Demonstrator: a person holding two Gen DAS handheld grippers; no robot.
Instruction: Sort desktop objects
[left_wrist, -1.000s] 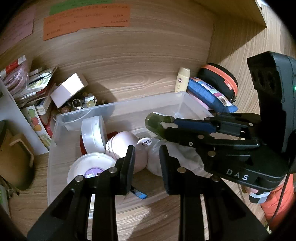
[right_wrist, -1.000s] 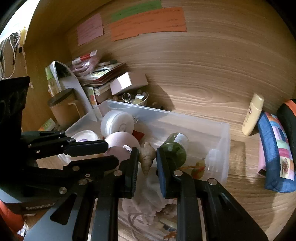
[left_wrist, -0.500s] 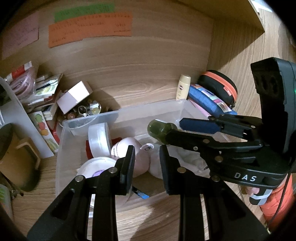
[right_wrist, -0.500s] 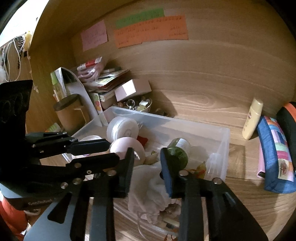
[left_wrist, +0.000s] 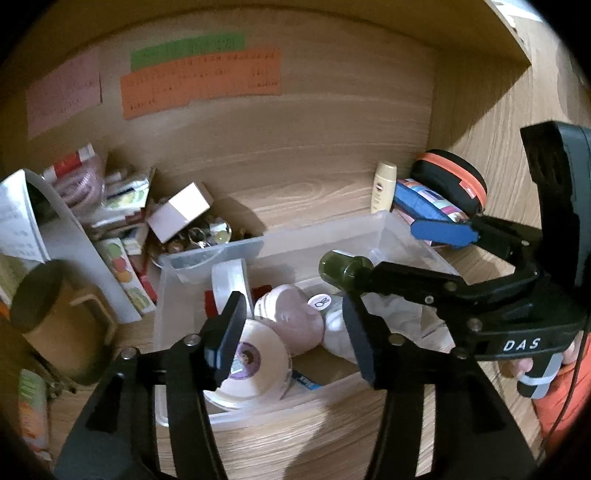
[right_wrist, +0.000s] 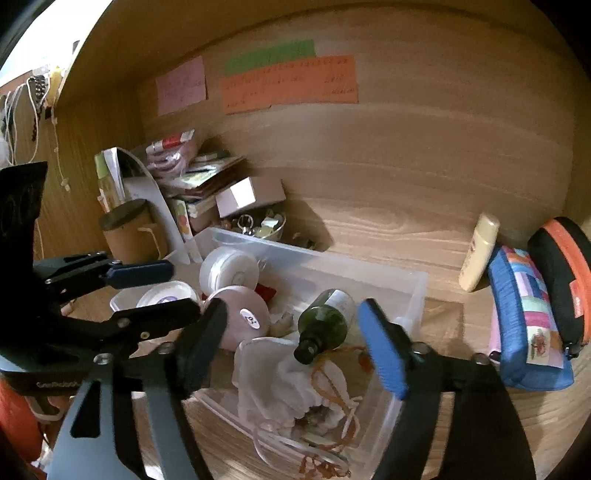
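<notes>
A clear plastic bin (left_wrist: 369, 229) (right_wrist: 413, 295) sits on the wooden desk. It holds white round jars (left_wrist: 255, 365) (right_wrist: 229, 267), a pink round case (left_wrist: 291, 317) (right_wrist: 243, 317), a dark green bottle (right_wrist: 325, 325) (left_wrist: 340, 271), a white drawstring pouch (right_wrist: 295, 380) and a small shell (right_wrist: 282, 321). My left gripper (left_wrist: 291, 339) is open above the bin's near side, empty. My right gripper (right_wrist: 291, 350) is open above the pouch and bottle, empty. Each gripper shows in the other's view.
A cream lotion tube (right_wrist: 478, 253), a blue patchwork pouch (right_wrist: 524, 317) and a black-and-orange case (right_wrist: 565, 280) stand right of the bin. At back left are a white box (left_wrist: 181, 212), a bowl of trinkets (right_wrist: 258, 225), stacked packets, a brown mug (left_wrist: 59, 321). Sticky notes hang on the wall.
Both grippers have opened wide and pulled back and up from the bin. The shell that stood between the right gripper's fingers now lies in the bin.
</notes>
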